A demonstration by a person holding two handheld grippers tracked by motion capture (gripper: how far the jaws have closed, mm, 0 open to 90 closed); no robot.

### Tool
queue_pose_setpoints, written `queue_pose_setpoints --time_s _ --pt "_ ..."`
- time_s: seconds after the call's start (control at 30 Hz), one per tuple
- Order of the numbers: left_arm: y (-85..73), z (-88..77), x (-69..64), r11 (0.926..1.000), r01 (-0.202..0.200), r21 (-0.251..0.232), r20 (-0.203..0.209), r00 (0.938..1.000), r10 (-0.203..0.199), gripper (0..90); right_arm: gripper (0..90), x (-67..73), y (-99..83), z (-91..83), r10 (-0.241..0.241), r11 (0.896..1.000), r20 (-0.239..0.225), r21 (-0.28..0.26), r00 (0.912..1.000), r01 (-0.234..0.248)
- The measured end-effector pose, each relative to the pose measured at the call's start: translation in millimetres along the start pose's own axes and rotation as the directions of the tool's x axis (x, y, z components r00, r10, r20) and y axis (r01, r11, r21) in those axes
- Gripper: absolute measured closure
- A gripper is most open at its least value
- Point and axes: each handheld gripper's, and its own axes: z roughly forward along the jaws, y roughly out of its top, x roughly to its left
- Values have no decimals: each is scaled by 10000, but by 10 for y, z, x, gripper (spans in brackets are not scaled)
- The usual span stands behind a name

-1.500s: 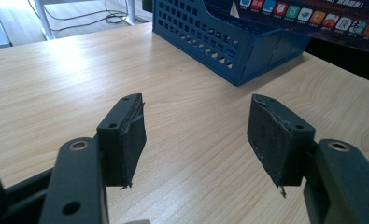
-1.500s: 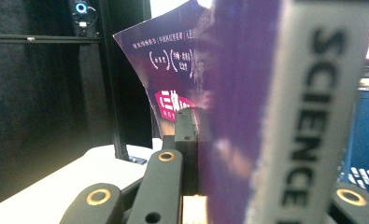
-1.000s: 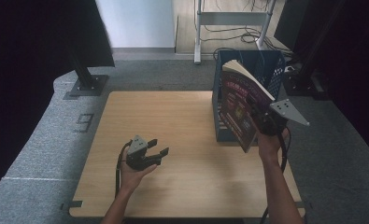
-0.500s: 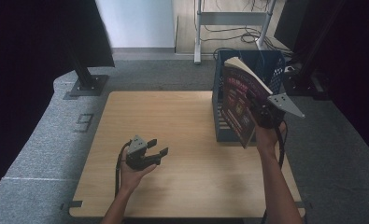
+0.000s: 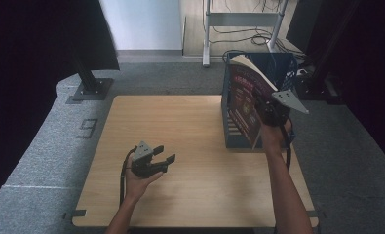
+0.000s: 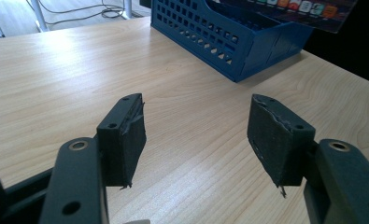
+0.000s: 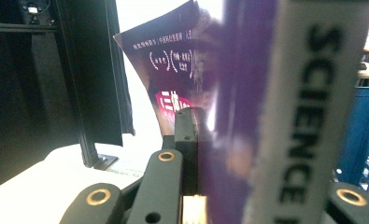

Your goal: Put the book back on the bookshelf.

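Right gripper [image 5: 267, 108] jaws clenched on a purple book [image 5: 243, 100] near its spine, holding it upright and tilted over the blue crate [image 5: 283, 67] at the table's [image 5: 190, 126] far right edge, likely so it can go in edge-first. Left gripper [image 5: 153, 160] jaws released, empty, resting low over the near table, well apart from the crate, apparently out of the way.
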Motion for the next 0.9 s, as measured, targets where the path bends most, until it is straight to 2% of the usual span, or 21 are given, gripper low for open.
queue_pose_setpoints --time_s 0.13,0.27,0.33,0.57,0.9 --pt "-4 -6 13 10000 36 0 20 10000 -36 372 817 9 -6 102 57 10000 164 59 9998 -58" --pt "1 -20 12 10000 25 -53 14 10000 -25 372 817 24 -30 158 66 10000 485 -11 9988 -66" --pt "2 -26 12 10000 29 -78 1 10000 -29 372 816 25 -34 168 62 10000 506 -17 9987 -61" --pt "0 -32 28 9999 93 -85 -27 10000 -93 372 817 -18 -41 271 221 9997 865 -101 9960 -213" --pt "2 -53 43 9998 136 -154 -40 9999 -137 372 817 -40 -49 420 184 9998 1123 -45 9935 -180"
